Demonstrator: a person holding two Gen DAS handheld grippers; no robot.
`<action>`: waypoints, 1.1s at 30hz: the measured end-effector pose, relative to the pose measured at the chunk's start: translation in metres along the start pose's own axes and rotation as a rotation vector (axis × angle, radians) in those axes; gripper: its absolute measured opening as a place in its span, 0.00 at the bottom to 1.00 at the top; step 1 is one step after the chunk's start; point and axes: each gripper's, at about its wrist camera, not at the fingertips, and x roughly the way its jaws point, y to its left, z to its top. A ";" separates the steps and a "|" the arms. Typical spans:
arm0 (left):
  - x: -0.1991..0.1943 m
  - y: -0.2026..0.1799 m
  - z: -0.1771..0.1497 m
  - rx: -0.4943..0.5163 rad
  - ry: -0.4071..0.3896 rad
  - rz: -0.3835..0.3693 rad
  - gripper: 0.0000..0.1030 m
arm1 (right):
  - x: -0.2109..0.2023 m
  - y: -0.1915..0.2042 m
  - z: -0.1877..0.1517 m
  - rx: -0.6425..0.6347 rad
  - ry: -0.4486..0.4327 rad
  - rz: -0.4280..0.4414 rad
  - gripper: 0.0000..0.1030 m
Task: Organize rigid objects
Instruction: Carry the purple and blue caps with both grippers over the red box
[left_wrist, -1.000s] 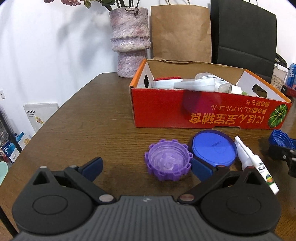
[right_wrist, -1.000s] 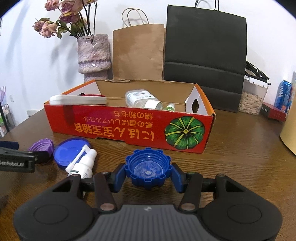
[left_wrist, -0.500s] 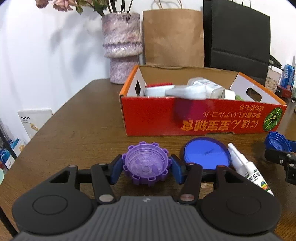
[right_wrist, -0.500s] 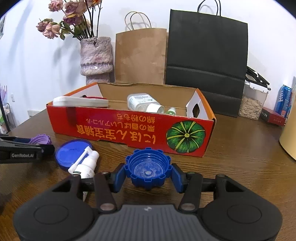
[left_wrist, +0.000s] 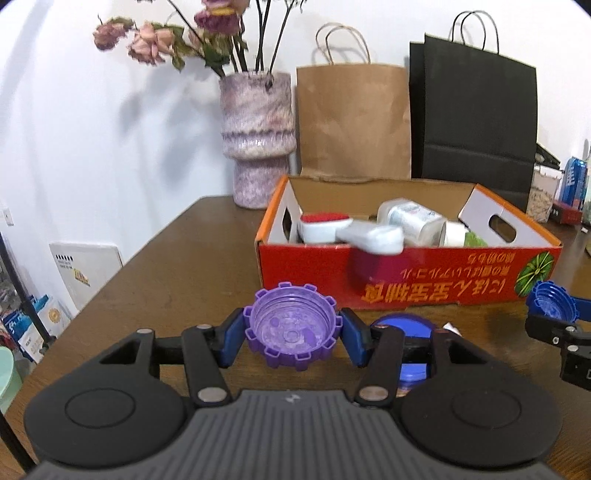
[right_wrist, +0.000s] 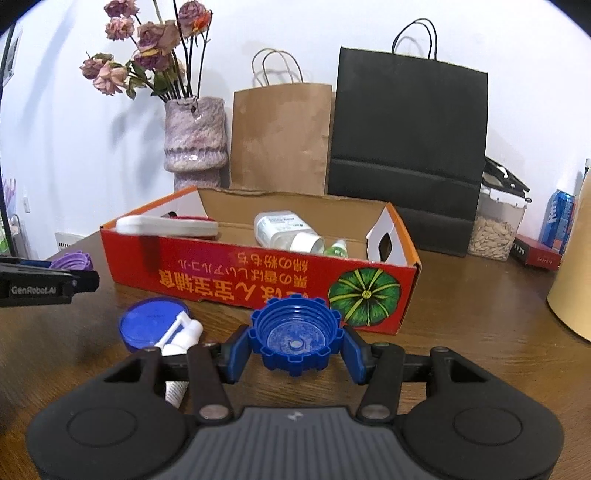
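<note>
A dark brown wooden surface (right_wrist: 461, 332) against a plain white wall (right_wrist: 74, 155)

At the far edge stand a mottled purple ceramic vase (right_wrist: 195, 136) of dried roses, a brown paper bag (right_wrist: 280, 136) and, to its right, a black paper bag (right_wrist: 406, 147), all evenly lit.

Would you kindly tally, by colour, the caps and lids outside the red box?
Purple notched cap: 1
Blue notched cap: 1
Flat blue lid: 1
Total: 3
</note>
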 end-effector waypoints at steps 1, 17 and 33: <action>-0.003 -0.001 0.001 0.001 -0.011 0.004 0.54 | -0.001 0.000 0.001 -0.002 -0.004 -0.001 0.50; -0.039 -0.017 0.024 -0.035 -0.105 -0.010 0.54 | -0.020 0.007 0.021 0.018 -0.095 0.004 0.50; -0.025 -0.041 0.055 -0.060 -0.128 -0.008 0.54 | -0.015 -0.003 0.045 0.034 -0.138 0.009 0.50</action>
